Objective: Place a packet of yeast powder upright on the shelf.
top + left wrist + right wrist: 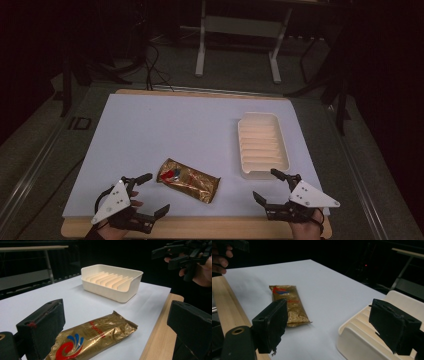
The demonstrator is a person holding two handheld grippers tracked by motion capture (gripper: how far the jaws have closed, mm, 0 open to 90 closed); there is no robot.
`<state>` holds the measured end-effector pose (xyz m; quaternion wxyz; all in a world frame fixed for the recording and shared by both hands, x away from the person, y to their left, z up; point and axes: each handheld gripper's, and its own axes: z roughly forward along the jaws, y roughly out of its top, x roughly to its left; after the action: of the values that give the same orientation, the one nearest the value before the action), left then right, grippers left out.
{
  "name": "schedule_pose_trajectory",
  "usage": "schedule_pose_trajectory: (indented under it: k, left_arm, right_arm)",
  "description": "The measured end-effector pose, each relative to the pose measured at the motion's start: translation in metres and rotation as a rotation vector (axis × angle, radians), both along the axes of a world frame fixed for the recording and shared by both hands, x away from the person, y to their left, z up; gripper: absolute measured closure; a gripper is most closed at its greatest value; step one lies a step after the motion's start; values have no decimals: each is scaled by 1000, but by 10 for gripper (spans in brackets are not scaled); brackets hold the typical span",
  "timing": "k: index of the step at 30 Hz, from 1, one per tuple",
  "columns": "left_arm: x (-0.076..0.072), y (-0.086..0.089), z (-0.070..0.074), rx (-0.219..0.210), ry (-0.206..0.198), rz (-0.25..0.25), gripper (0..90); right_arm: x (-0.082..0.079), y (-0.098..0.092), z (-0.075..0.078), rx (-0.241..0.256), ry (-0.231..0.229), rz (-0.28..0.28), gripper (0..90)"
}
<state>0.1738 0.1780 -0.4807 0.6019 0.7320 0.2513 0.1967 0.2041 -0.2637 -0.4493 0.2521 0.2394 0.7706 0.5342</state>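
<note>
A gold foil packet with a red and blue logo lies flat near the front middle of the white mat; it also lies between my jaws in the left gripper view and farther off in the right gripper view. A cream ribbed tray stands at the right, seen too as the tray and the tray. My left gripper is open just left of the packet, nothing held. My right gripper is open at the tray's near end, with nothing in it.
The white mat covers a wooden table whose edge shows along the front. Metal stand legs and cables sit on the dark floor beyond the table. The other hand's gripper hovers at the upper right of the left gripper view.
</note>
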Motion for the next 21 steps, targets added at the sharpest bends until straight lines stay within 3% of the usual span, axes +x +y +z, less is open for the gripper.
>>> schedule_pose_trajectory:
  k: [10,15,18,21]
  left_arm:
    - [-2,-4,4,2,-19,-24,22]
    - [-7,-5,13,45,-71,-10,23]
    - [-9,-5,17,61,-83,-3,23]
    - [-7,-7,25,68,-55,-5,22]
  right_arm:
    - [-3,2,4,-21,26,4,155]
    - [-6,5,6,-30,16,11,154]
    - [-9,4,8,-19,2,8,149]
    - [-10,3,10,-5,-14,3,144]
